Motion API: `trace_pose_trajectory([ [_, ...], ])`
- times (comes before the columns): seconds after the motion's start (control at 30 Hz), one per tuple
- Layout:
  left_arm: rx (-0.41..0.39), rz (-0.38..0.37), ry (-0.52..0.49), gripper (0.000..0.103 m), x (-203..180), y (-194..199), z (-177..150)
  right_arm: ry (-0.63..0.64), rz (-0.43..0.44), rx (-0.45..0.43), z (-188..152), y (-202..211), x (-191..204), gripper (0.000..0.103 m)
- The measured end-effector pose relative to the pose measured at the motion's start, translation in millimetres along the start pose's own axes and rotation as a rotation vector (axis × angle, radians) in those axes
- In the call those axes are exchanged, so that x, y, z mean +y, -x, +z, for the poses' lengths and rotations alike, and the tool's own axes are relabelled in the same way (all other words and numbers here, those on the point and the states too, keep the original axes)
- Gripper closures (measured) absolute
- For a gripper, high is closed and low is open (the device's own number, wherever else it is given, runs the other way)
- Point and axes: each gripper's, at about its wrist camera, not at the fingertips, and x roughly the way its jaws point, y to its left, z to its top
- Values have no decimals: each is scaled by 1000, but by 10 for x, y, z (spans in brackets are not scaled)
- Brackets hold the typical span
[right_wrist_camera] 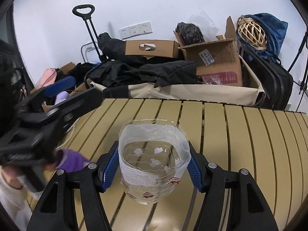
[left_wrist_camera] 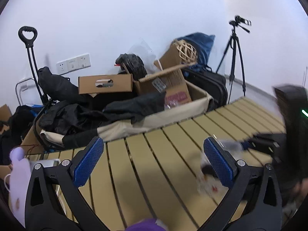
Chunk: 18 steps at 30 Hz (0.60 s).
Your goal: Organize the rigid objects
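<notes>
The right gripper [right_wrist_camera: 154, 165] had its blue-padded fingers [right_wrist_camera: 109, 170] clenched on a clear glass cup [right_wrist_camera: 153, 161], one pad pressed to each side of it. The cup carried small printed figures and a white mesh sleeve [right_wrist_camera: 154, 132] around its wall, and it sat between the fingers above the slatted wooden desk [right_wrist_camera: 240, 144]. The left gripper [left_wrist_camera: 154, 165] hovered over the same desk with its fingers [left_wrist_camera: 88, 161] spread wide and nothing between them. In the left wrist view the cup [left_wrist_camera: 207, 179] showed only as a blur just behind the right-hand pad. Beyond the far edge of the desk lay cardboard boxes [right_wrist_camera: 219, 63], black clothing [right_wrist_camera: 146, 71], a woven rattan ball [right_wrist_camera: 252, 31], a black suitcase [right_wrist_camera: 273, 82] and a camera tripod [left_wrist_camera: 233, 57].
</notes>
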Motion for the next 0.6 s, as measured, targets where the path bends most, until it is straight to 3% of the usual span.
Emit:
trace_pose_trajectory([
  [0.13,1,63,-58,0,-120,211,-224,24,-11,0,-47,-133,-23,32],
  [0.27,1,111,-11,0,-117,244,-397,54,-44,41,-135,-334,-10,31],
  [0.37,22,131,32,0,-96,175,-519,51,-56,52,-196,-401,-20,23],
  [0.6,32,185,55,0,-148,343,-538,32,-75,21,-255,-24,-3,23],
])
